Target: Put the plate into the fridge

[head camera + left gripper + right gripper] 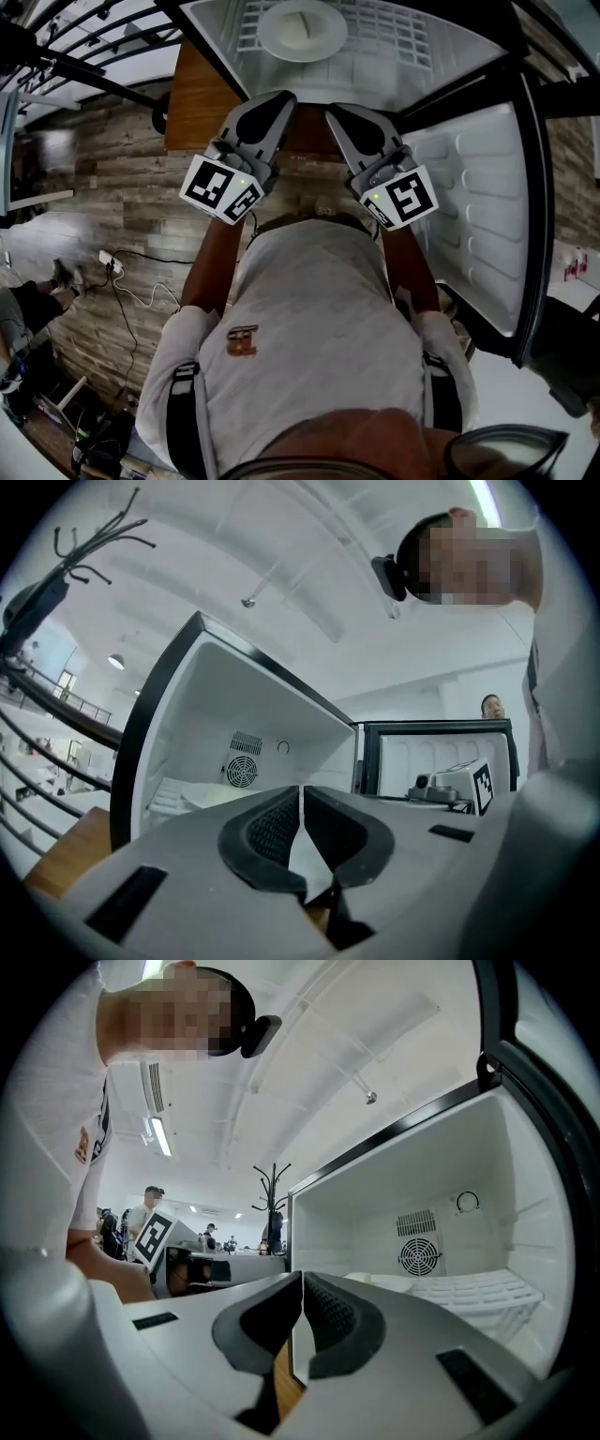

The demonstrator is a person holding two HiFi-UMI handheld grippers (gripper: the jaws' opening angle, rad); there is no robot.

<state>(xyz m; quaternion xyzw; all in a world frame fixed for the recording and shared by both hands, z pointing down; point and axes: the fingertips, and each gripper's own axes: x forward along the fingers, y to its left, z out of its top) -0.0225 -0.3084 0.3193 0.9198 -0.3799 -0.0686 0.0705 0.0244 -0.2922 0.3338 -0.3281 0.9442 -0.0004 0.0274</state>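
Already the plate [302,28] sits on the fridge shelf [412,42] at twelve o'clock, and with the left gripper [284,98] and right gripper [331,112] both pressed together and empty, slamming the door [469,206] at three o'clock might jolt it.

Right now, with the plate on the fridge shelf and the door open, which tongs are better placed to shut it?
Right, probably: the right tongs sit next to the open door on that side; the left tongs are farther away. Both are shut and empty.
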